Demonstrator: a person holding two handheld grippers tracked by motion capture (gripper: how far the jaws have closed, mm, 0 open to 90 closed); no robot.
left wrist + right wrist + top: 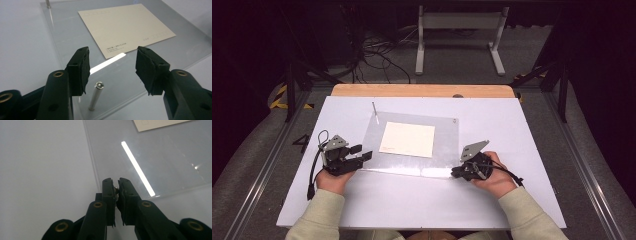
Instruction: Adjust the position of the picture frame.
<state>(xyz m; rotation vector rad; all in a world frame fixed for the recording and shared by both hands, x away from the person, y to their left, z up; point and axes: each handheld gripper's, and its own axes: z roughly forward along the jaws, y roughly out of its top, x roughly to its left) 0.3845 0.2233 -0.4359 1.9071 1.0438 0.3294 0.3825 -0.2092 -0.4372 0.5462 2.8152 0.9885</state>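
Right gripper [117, 185]: clenched on a small metal post [116, 189] at the clear sheet's [442, 145] lower-right corner, probably steadying it.
Left gripper [111, 65]: released, jaws apart above another post [96, 96] at the lower-left corner, seemingly lined up to grab.
Card [407, 139]: mid-frame on the sheet.
Counter [412, 200]: white, underneath.

Overhead light, table [512, 130] bright, surroundings near black. Strip-lamp glare on the clear sheet [162, 152]. Gripper views soft up close, probably slight motion blur.
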